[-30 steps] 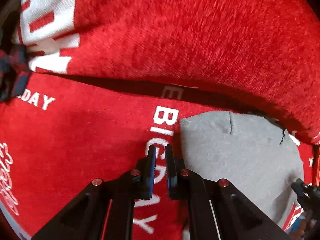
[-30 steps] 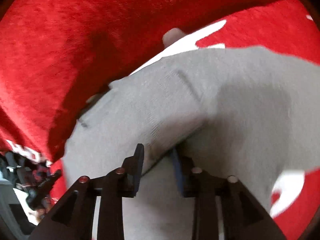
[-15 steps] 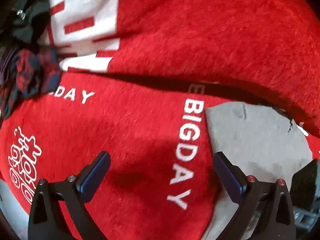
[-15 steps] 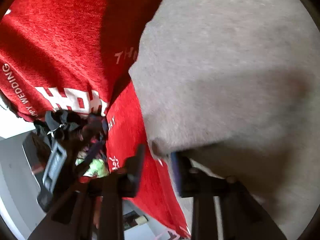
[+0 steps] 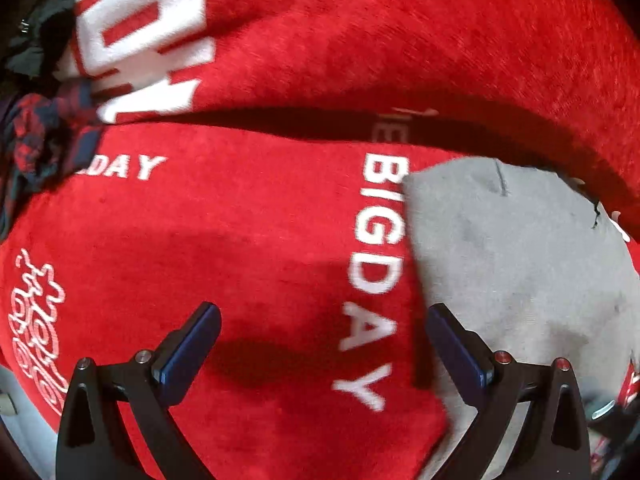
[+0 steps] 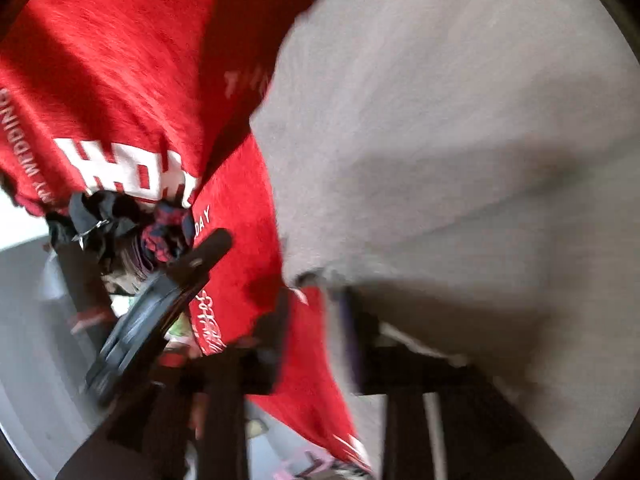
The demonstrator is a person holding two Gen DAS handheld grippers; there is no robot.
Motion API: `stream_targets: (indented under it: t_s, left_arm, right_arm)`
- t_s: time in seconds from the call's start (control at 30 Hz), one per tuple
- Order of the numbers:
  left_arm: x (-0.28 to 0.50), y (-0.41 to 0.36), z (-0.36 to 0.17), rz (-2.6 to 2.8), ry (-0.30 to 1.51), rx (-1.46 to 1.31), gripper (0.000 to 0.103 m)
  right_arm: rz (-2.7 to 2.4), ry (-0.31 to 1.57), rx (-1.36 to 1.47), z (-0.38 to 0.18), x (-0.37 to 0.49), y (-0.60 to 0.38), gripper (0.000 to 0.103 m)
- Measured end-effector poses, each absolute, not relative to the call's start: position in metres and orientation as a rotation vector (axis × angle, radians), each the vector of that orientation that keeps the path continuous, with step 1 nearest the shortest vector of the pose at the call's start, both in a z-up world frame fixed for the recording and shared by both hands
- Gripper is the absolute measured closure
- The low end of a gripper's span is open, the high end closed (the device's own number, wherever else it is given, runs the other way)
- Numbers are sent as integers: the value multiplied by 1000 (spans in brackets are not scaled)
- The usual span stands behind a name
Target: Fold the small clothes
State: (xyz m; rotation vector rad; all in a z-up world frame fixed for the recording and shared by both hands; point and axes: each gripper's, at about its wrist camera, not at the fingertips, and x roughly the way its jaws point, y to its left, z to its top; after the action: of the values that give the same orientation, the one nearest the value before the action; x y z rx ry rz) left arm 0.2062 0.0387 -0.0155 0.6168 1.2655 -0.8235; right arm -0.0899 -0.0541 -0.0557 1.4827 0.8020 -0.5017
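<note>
A small grey garment (image 5: pixel 516 264) lies on a red cloth printed with white "BIG DAY" lettering (image 5: pixel 240 240), at the right of the left wrist view. My left gripper (image 5: pixel 324 344) is open and empty, its jaws wide apart just above the red cloth, the right finger beside the garment's left edge. In the right wrist view the grey garment (image 6: pixel 460 140) fills the right side. My right gripper (image 6: pixel 316 316) is blurred and holds a fold of the garment's edge between its jaws. The left gripper's body (image 6: pixel 160 312) shows at the left there.
A heap of dark and red plaid clothes (image 5: pixel 44 136) lies at the far left edge of the red cloth; it also shows in the right wrist view (image 6: pixel 132 228). A raised fold of the red cloth (image 5: pixel 400 40) runs across the back. Grey floor (image 6: pixel 36 320) lies beyond.
My left gripper has opened wide from shut and drawn back a little. My right gripper has lifted and swung with the grey garment's edge, so the garment now fills its view.
</note>
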Motion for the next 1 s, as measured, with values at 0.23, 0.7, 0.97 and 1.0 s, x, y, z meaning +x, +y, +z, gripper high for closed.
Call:
stream_targets:
  t_s: [0.23, 0.7, 0.97, 1.0]
  left_arm:
    - [169, 16, -27, -850, 1251, 702, 0]
    - [141, -1, -28, -795, 1212, 796, 0]
    - [121, -6, -2, -825, 1224, 753, 0]
    - [119, -9, -1, -834, 1228, 744, 0]
  right_arm:
    - [-1019, 558, 1583, -39, -259, -132, 41]
    - [-1044, 723, 1454, -40, -281, -162, 96]
    - [-1063, 754, 1425, -21, -305, -149, 94]
    - [-1061, 751, 1389, -16, -303, -150, 94]
